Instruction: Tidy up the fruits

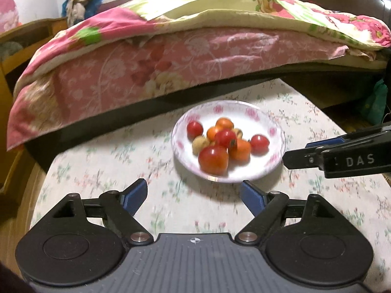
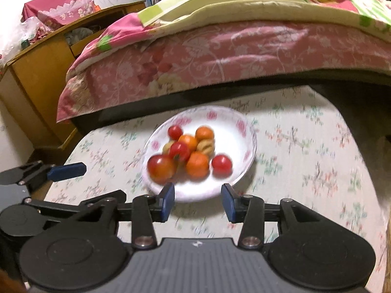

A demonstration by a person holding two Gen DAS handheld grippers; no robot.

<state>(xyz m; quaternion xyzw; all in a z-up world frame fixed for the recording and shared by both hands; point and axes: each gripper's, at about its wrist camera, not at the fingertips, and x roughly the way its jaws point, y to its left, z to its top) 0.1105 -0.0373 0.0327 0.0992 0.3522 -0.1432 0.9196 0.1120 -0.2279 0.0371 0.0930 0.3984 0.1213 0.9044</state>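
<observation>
1. Fruits (image 1: pixel 221 144), red, orange and tan, lie piled in a flowered plate (image 1: pixel 273 163) on the table's floral cloth (image 1: pixel 102 168); in the left wrist view, the left gripper (image 1: pixel 194 190) hangs just before the plate, jaws spread and empty.
2. From the right wrist, the right gripper (image 2: pixel 198 195) stands part-open at the plate's near rim, seemingly clear of it, though blur hampers judgement.

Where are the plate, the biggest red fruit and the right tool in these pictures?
plate (image 1: pixel 246 112): left wrist view, on the far rim.
biggest red fruit (image 1: pixel 213 160): left wrist view, on its middle, at the near side of the pile.
right tool (image 2: pixel 198 201): right wrist view, midway between its blue fingertips, nothing held.
</observation>
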